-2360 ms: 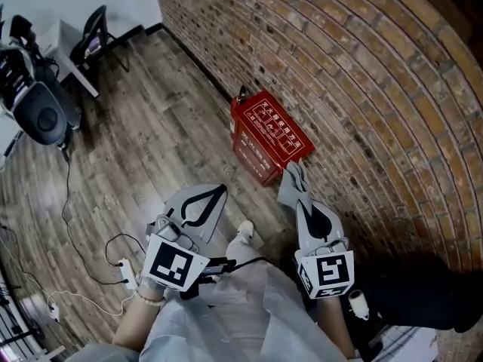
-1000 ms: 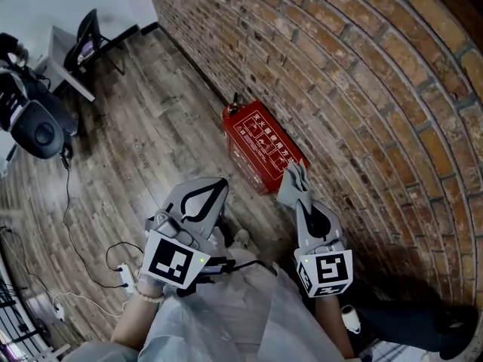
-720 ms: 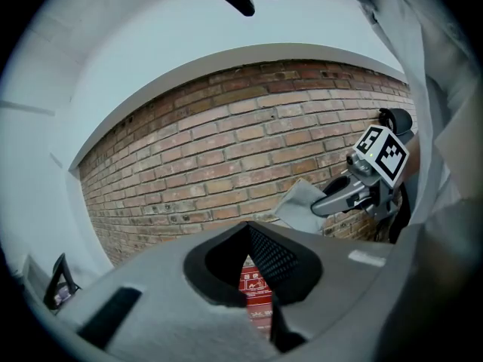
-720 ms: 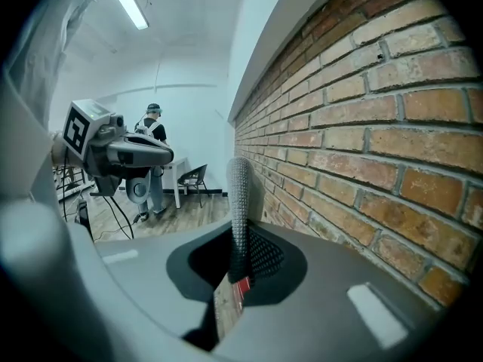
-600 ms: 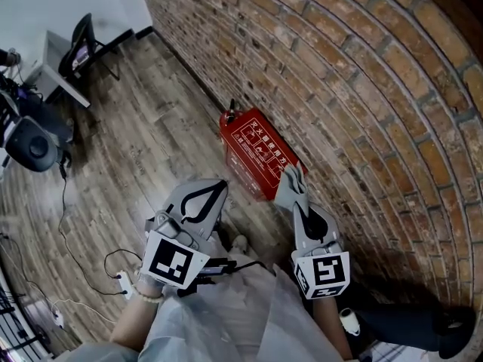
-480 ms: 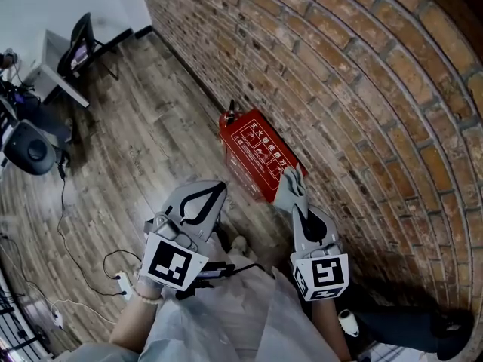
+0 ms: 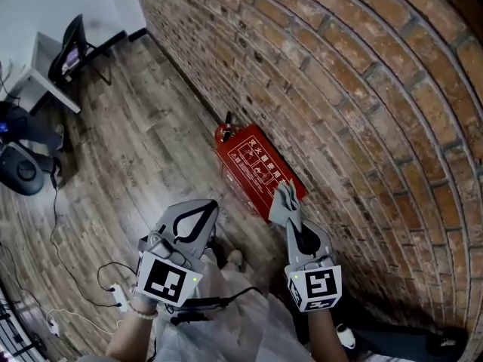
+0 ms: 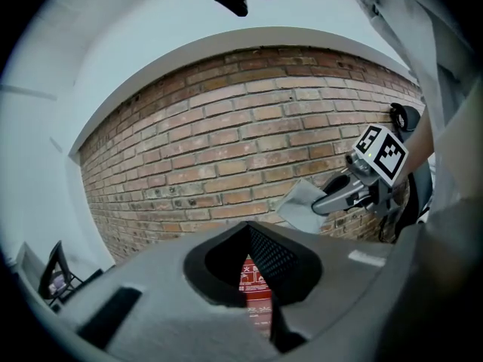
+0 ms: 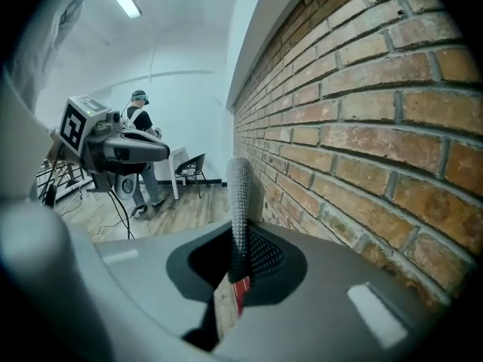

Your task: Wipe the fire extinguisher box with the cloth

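1. broadly, a brick wall (image 7: pixel 339 66) fills the right and upper part of the head view, running from the top centre down to the lower right.
2. wood floor (image 7: pixel 128 149) takes up the left side, with thin cables (image 7: pixel 75 247) trailing across the lower left.
3. the red box (image 7: pixel 253 168) lies on the floor at mid-frame, its long side against the foot of the wall, with white print on its top face.
4. a black chair (image 7: pixel 69 47) stands in the upper left corner, next to a white desk (image 7: pixel 41 74).
5. the left gripper (image 7: pixel 202 207) sits at lower centre-left, over the floor and apart from the box. its jaws are closed tip to tip with nothing between them; through the gap behind the tips, its own view shows a strip of the box.
6. the right gripper (image 7: pixel 289 221) sits at lower centre-right, close to the wall. its jaws are clamped on the cloth (image 7: pixel 282 204).
7. the grey cloth sticks up past the jaw tips. in the head view it overlaps the box's near end. in the left gripper view the cloth (image 8: pixel 302 202) shows against the bricks in the right half, higher in the frame than the box.
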A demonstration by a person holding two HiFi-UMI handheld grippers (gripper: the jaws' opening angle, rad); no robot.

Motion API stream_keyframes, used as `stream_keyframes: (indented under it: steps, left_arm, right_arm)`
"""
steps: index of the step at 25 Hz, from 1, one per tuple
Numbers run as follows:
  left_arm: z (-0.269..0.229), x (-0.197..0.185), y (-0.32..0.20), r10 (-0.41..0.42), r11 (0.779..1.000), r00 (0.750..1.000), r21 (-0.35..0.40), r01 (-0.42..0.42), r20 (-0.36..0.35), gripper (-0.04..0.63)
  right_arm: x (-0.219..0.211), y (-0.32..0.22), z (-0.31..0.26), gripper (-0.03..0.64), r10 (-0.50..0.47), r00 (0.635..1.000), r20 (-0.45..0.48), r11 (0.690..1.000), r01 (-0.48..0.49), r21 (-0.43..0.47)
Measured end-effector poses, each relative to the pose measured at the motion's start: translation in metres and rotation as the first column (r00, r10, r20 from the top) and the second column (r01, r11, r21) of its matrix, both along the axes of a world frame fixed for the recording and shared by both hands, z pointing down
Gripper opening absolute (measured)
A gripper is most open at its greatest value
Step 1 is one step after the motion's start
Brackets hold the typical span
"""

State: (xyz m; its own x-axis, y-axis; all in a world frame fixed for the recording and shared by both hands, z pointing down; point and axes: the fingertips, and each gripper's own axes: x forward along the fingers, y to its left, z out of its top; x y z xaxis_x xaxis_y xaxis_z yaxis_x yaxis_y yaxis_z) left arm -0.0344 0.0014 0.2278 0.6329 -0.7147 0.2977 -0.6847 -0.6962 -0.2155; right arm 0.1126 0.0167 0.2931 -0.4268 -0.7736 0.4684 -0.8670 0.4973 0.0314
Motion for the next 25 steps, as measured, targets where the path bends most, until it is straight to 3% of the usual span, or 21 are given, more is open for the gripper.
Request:
stream_keyframes:
  steps: [17, 21, 25]
  left_arm:
    - [0.076, -0.018, -0.081, 0.032, 0.997, 0.999, -0.074, -0.031, 0.015, -0.002]
    - [0.088, -0.026, -0.105, 0.013, 0.996, 0.999, -0.083, -0.016, -0.043, -0.002]
    - [0.105, -0.043, -0.13, -0.082, 0.985, 0.99, -0.162, 0.062, -0.118, -0.002]
  right_arm:
    - [-0.024, -0.11, 0.073, 0.02, 0.03, 1.0, 0.006, 0.999, -0.03, -0.043]
    - [-0.032, -0.129, 0.091, 0.02, 0.034, 0.999, 0.006, 0.998, -0.034, -0.058]
    - [-0.041, -0.144, 0.107, 0.02, 0.022, 1.0, 0.008, 0.997, -0.021, -0.077]
